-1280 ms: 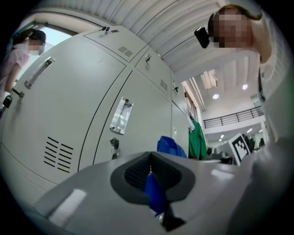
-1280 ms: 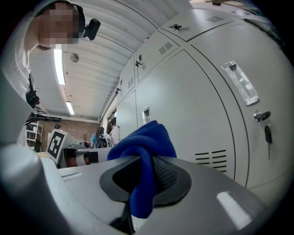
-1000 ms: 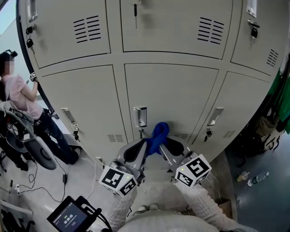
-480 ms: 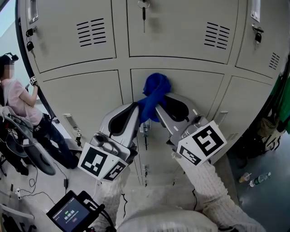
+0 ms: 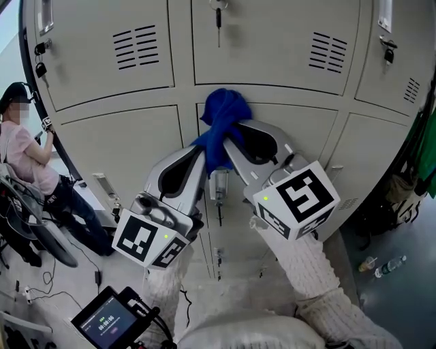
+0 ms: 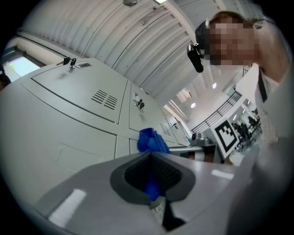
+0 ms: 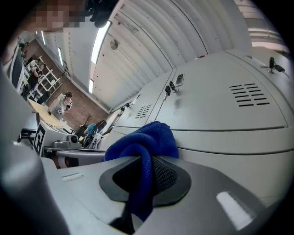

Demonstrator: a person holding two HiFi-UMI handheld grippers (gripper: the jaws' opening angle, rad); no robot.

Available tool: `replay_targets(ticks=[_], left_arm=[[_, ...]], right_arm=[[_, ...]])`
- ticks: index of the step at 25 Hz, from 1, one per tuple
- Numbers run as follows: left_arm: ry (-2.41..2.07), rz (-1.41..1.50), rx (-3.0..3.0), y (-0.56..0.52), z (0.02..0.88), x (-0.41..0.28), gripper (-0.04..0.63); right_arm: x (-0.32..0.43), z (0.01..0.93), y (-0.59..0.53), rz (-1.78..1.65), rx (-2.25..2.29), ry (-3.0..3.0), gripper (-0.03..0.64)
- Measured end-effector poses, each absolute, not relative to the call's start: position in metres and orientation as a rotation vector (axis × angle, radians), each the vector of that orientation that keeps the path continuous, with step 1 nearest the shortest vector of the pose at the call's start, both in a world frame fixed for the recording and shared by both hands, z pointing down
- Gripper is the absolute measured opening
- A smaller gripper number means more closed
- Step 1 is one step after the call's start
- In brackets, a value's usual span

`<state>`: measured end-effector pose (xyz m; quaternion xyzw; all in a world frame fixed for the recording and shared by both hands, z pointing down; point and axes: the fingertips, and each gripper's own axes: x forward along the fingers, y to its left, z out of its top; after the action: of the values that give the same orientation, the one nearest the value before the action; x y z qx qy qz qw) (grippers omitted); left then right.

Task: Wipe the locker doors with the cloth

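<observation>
A bunched blue cloth (image 5: 221,114) is pressed against the grey locker doors (image 5: 293,129), at the top edge of the middle lower door. My left gripper (image 5: 203,151) comes up from the lower left and is shut on the cloth's hanging tail. Coming from the lower right, my right gripper (image 5: 228,142) is shut on the same cloth. In the left gripper view the cloth (image 6: 152,141) bulges beyond the left gripper (image 6: 154,186), with a strip pinched between the jaws. In the right gripper view the cloth (image 7: 146,137) folds over the right gripper (image 7: 140,186) and touches the door.
The door's handle and lock (image 5: 219,184) lie just below the grippers. Keys hang in the upper locks (image 5: 218,17). A seated person (image 5: 27,157) is at the left beside cables, a screen device (image 5: 109,324) at the bottom left, bottles (image 5: 388,267) on the floor at the right.
Both grippers have carried the cloth up the middle lower door, from beside its handle to its top edge, then slightly left. Both stay shut on it.
</observation>
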<state>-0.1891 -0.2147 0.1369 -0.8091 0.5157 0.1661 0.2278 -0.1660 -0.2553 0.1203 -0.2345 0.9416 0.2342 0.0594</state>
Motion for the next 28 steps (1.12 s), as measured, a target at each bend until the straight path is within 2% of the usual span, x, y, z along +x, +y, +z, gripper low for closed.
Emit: replay_targets(ticks=[9,28], left_arm=[[1.474,0.429,-2.277,-0.217,0.158,-0.194,0.006],[1.692,0.316,-2.545,-0.228,0.306,-0.176,0.006]], right_arm=[[-0.169,0.138,-0.257,0.972,-0.846,2.841,0.055],[-0.153,0.322,-0.269,0.628,-0.961,3.125,0.055]])
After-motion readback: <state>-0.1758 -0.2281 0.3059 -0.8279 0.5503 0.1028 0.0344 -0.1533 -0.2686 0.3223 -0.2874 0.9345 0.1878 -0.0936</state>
